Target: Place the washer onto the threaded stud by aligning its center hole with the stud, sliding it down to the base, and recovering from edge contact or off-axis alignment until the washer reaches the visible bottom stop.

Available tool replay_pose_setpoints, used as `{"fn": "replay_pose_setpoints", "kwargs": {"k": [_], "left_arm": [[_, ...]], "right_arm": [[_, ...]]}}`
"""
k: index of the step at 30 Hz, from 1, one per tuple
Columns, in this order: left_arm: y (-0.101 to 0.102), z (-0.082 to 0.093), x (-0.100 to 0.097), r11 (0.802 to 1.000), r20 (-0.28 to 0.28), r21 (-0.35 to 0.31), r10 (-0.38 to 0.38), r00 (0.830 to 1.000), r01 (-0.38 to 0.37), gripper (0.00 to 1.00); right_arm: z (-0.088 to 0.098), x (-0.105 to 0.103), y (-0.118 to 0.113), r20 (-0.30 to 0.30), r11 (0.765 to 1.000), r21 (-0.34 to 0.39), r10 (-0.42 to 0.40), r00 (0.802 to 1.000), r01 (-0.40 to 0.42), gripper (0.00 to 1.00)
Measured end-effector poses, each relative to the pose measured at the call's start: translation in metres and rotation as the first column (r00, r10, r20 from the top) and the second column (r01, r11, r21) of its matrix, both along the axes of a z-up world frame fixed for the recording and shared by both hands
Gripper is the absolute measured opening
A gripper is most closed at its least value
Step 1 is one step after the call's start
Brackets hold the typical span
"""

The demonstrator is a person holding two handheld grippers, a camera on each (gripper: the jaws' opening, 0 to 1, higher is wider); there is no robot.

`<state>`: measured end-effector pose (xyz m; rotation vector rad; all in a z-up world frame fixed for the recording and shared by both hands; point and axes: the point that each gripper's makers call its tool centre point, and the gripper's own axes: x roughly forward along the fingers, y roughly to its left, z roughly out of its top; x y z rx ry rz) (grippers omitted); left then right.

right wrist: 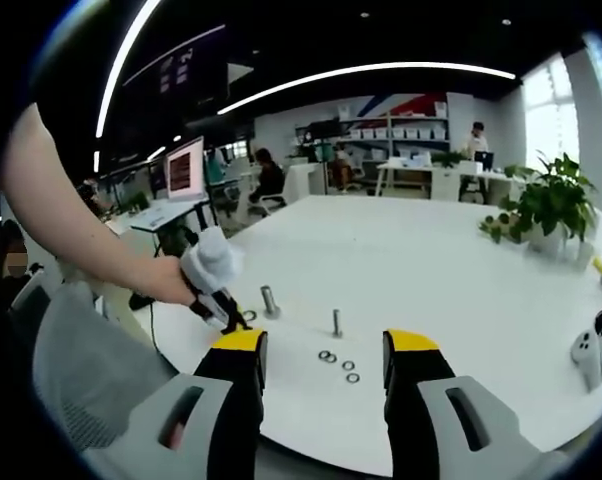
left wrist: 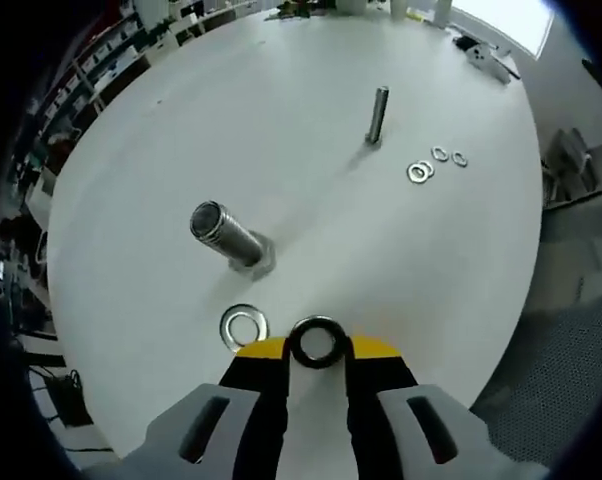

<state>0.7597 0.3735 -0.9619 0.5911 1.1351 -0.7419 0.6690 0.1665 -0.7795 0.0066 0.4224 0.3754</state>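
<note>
Washer (left wrist: 317, 342) sits pinched between the yellow-tipped jaws of the left hand-held gripper (left wrist: 317, 352), held by its rim with the center hole open to the camera, low over the white desk (left wrist: 311, 200). Just ahead stands the large threaded stud (left wrist: 226, 235) on its hex base, leaning toward the camera in the fisheye picture, and a second washer (left wrist: 243, 325) lies flat on the desk just beside the jaw tips. Farther off are a thinner stud (left wrist: 377, 114) and a small cluster of spare washers (left wrist: 435, 163). In the right gripper view the right hand-held gripper (right wrist: 324, 368) hangs wide open and empty, well back from the work, while the person's arm (right wrist: 81, 235) reaches in to the studs. The step in hand looks like carrying the held washer up and over the large stud's top. To do it well, the washer should be levelled so its plane is square to the stud's axis, with the hole centred above the tip before any descent; a tilted ring would likely catch on the threads. If the edge lands on the stud's rim, a slight lift and re-centring should serve better than pushing. Release seems wise only once the hole surrounds the thread.
</note>
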Motion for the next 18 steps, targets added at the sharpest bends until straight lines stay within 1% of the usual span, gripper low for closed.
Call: {"fn": "replay_pose_setpoints", "kwargs": {"k": [8,13,18], "left_arm": [[0.002,0.009,0.006,0.999,0.028,-0.032,0.021,0.999,-0.02,0.19],[0.003,0.017,0.007,0.998,0.05,-0.052,0.03,0.998,-0.028,0.19],[0.003,0.03,0.012,0.996,0.081,-0.086,0.046,0.996,-0.039,0.19]], "right_arm": [[-0.003,-0.001,0.003,-0.013,1.0,-0.007,0.013,1.0,-0.013,0.49],[-0.004,-0.001,0.002,-0.017,1.0,-0.008,0.013,1.0,-0.013,0.49],[-0.005,-0.002,0.005,-0.021,1.0,-0.012,0.027,0.999,-0.027,0.49]]}}
